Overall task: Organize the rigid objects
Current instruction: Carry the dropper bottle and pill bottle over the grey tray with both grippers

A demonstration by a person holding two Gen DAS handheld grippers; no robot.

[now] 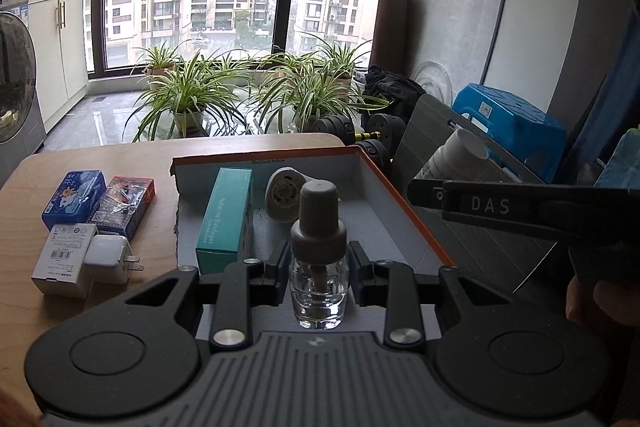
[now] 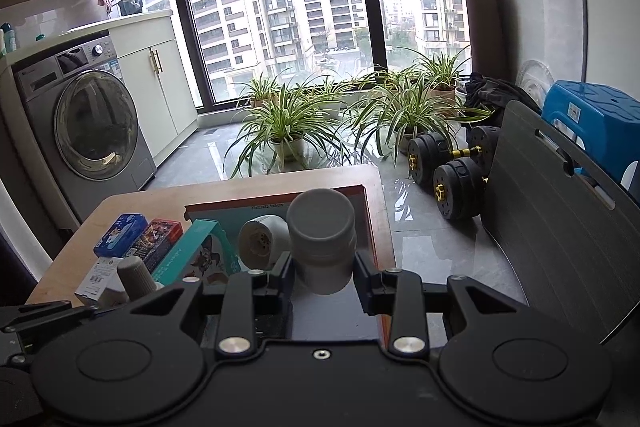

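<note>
1. Far left of the left jaws, four small things sit loose on the table (image 1: 120,307): a blue tin (image 1: 74,199), a red box (image 1: 122,207), a white box (image 1: 64,257) and a white charger (image 1: 108,259) with its prongs out. My guess is they are waiting their turn, since none is in the carton yet.
2. Just ahead of the left jaws lies the open carton (image 1: 400,195), orange-edged. A teal box (image 1: 228,219) lies along its left side and a white roll (image 1: 282,193) sits behind, so the packing looks begun, not finished.
3. The left gripper (image 1: 319,277) is clamped nearly tight on a glass bottle (image 1: 319,291) with a grey cap, held upright between the pads. It hangs over the carton's near end, likely so it can go down standing. Whether its base touches the carton floor, I cannot tell.
4. Right of those jaws, the right gripper (image 2: 324,277) is also drawn in as far as it goes, pinching a white jar (image 2: 322,239) by its body, the grey lid towards us. It hangs near the carton's right wall, slightly tilted.
5. Hard to make out: the jar's label is too small to read. The gripper bodies hide the carton's near wall and floor. A hand (image 1: 600,303) shows only at the frame's right edge. The grey cap pokes up at the lower left of the right view, its bottle hidden.
</note>
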